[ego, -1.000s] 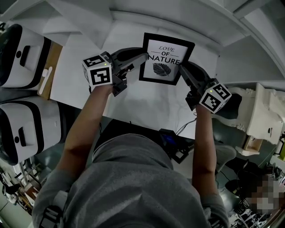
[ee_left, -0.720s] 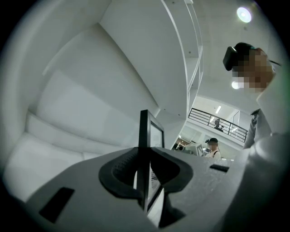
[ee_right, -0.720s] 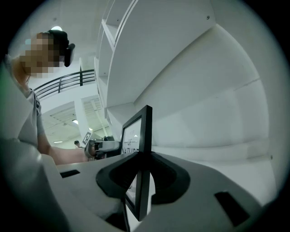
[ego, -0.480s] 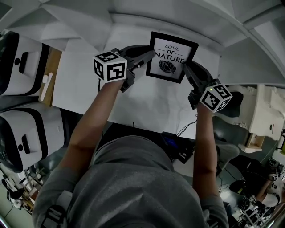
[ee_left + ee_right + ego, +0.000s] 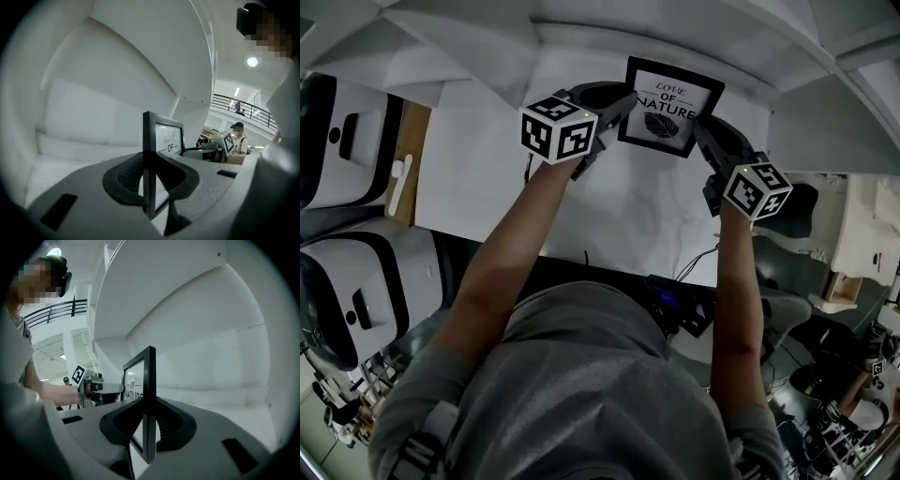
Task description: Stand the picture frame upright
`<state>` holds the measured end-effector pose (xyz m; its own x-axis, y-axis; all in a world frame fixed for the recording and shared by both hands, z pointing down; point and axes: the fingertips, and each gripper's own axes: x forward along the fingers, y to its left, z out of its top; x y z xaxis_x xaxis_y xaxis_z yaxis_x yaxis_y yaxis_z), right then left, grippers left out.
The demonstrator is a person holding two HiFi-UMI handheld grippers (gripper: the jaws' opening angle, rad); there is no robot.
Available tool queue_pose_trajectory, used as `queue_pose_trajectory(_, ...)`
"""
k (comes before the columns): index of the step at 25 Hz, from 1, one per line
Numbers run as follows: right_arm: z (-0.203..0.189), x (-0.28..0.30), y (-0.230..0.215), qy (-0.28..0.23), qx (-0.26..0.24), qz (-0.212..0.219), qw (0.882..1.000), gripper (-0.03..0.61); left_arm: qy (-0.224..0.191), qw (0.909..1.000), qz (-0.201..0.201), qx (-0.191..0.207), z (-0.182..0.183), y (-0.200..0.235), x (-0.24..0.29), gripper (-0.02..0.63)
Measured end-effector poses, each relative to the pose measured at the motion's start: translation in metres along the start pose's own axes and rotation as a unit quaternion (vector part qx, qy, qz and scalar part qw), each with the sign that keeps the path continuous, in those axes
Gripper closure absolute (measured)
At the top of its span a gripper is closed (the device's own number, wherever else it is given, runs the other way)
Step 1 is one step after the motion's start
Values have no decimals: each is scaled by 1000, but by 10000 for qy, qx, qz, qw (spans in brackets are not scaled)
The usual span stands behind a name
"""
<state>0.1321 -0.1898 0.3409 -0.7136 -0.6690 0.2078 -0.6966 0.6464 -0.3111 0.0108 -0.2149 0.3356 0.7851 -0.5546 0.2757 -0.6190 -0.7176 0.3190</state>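
A black picture frame [image 5: 670, 105] with a white print reading "LOVE OF NATURE" is held over the white table [image 5: 487, 169], near its far edge. My left gripper [image 5: 626, 101] is shut on the frame's left edge and my right gripper [image 5: 701, 129] is shut on its right edge. In the left gripper view the frame [image 5: 161, 145] stands nearly vertical, its side rail clamped between the dark pads [image 5: 126, 176]. The right gripper view shows the frame [image 5: 143, 380] upright in the same way, pinched between the pads [image 5: 171, 423], with the other gripper beyond it.
White curved wall panels [image 5: 609, 28] rise just behind the table. Two white and black machines [image 5: 347, 122] stand at the left, beside a wooden strip [image 5: 403, 150]. Cables and a dark device [image 5: 675, 305] lie at the table's near edge.
Both grippers carried the frame toward the table's far edge and tipped it up, so its face looks shorter from above. The left gripper has rolled, showing its marker cube's other faces.
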Motion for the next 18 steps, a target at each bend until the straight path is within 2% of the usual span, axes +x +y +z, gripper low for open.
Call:
queue_pose_trajectory(13, -15, 13, -17, 2, -252, -518, 9983, 489, 176, 9991, 240, 291, -13, 16, 17, 531)
queue_pose_trajectory(18, -4, 2, -7, -79, -361, -589, 9976, 488, 271, 9976, 480, 408, -3, 1, 5, 531)
